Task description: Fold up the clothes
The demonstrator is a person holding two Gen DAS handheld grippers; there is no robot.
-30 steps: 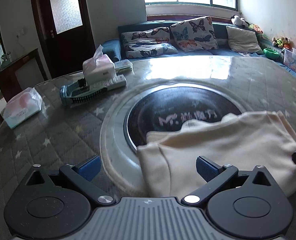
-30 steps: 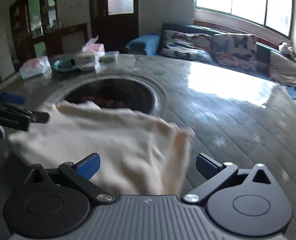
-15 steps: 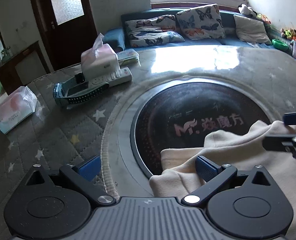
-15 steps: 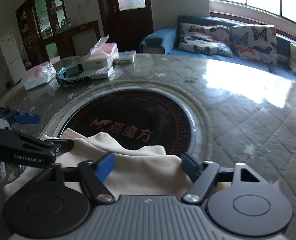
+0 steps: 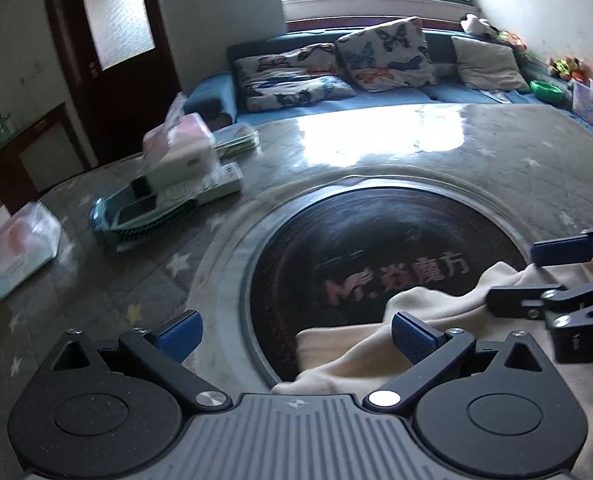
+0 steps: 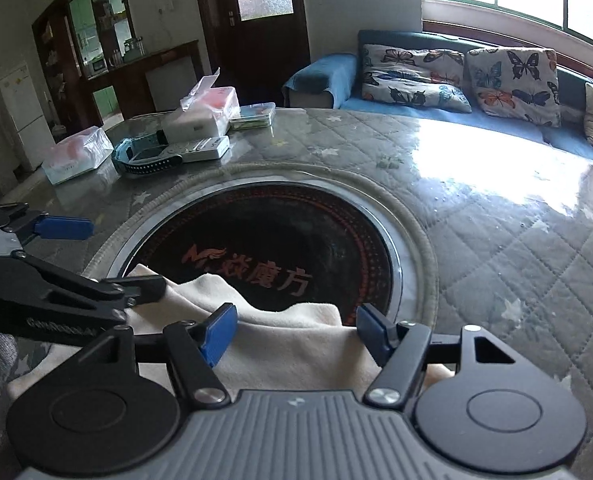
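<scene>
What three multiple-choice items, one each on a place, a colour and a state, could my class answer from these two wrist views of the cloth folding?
1. Where does the cream garment lie?
A. On the sofa
B. Over the near edge of the dark round cooktop
C. On the tissue box

2. What colour are the gripper finger pads?
A. Red
B. Green
C. Blue

3. How do the jaws of the left gripper stand?
A. Open
B. Shut on the garment
C. Shut on a phone

Answers: 1 B, the cloth overlaps the cooktop's near rim; 2 C, both views show blue pads; 3 A, its pads stand wide apart.
</scene>
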